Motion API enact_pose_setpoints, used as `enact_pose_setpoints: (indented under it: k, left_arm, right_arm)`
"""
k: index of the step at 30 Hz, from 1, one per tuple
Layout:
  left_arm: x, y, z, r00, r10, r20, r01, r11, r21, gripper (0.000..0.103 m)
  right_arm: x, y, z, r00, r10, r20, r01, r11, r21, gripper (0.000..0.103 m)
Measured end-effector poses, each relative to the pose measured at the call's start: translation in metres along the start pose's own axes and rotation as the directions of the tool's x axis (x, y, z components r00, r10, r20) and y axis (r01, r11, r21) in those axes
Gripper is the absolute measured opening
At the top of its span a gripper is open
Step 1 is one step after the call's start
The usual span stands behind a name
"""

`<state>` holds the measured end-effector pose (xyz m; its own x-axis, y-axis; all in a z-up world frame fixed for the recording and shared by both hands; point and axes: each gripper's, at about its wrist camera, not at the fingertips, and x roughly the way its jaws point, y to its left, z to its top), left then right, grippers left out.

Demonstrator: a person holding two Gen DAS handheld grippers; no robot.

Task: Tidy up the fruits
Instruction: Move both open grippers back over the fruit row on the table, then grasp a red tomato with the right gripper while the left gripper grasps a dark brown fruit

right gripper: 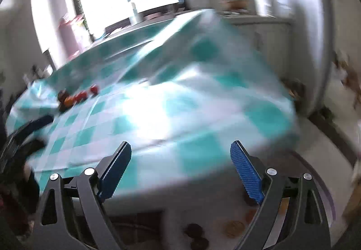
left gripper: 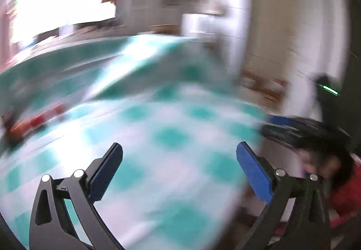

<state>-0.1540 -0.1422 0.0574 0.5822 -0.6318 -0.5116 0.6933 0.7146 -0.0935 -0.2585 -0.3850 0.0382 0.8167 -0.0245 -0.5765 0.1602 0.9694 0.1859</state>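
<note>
Fruits (right gripper: 77,96) clustered far left on checked tablecloth (right gripper: 171,114), left tongs (left gripper: 179,159) and right tongs (right gripper: 180,157) both spread apart, empty.

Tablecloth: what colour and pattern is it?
The tablecloth is a teal-and-white check; the right wrist view shows it best.

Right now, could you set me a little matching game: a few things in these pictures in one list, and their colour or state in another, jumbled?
Things:
1. tablecloth
2. fruits
3. left hand-held gripper
4. gripper pads

Colour or state:
A. blue and ribbed
B. red and orange, in a small cluster
C. teal and white checks
D. open, with nothing between the fingers

Pairs: 1-C, 2-B, 3-D, 4-A
</note>
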Motion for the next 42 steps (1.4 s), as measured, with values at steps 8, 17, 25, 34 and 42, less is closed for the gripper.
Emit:
enact_pose_setpoints:
  k: [8, 17, 25, 34, 42]
  left_arm:
    - [-0.034, 0.215, 0.006, 0.872, 0.486, -0.067, -0.468, 0.784, -0.409, 0.101]
    - [-0.103, 0.298, -0.036, 0.797, 0.586, -0.148, -0.461, 0.431, -0.775, 0.101]
    - [-0.116, 0.294, -0.044, 0.806, 0.577, -0.131, -0.433, 0.424, -0.796, 0.101]
    - [-0.095, 0.289, -0.037, 0.824, 0.548, -0.143, -0.445, 0.469, -0.763, 0.101]
    - [-0.072, 0.275, -0.031, 0.841, 0.513, -0.173, -0.477, 0.552, -0.684, 0.101]
  right_arm:
    - [0.108, 0.136, 0.035, 0.983, 0.096, -0.155, -0.130, 0.965, -0.226, 0.087]
    - [0.232, 0.254, 0.080, 0.963, 0.105, -0.248, -0.176, 0.942, -0.286, 0.086]
    - [0.328, 0.312, 0.114, 0.958, -0.007, -0.287, -0.104, 0.924, -0.369, 0.077]
    - [0.355, 0.315, 0.126, 0.953, 0.012, -0.303, -0.122, 0.930, -0.346, 0.039]
    - [0.301, 0.273, 0.101, 0.929, 0.211, -0.304, -0.263, 0.954, -0.143, 0.038]
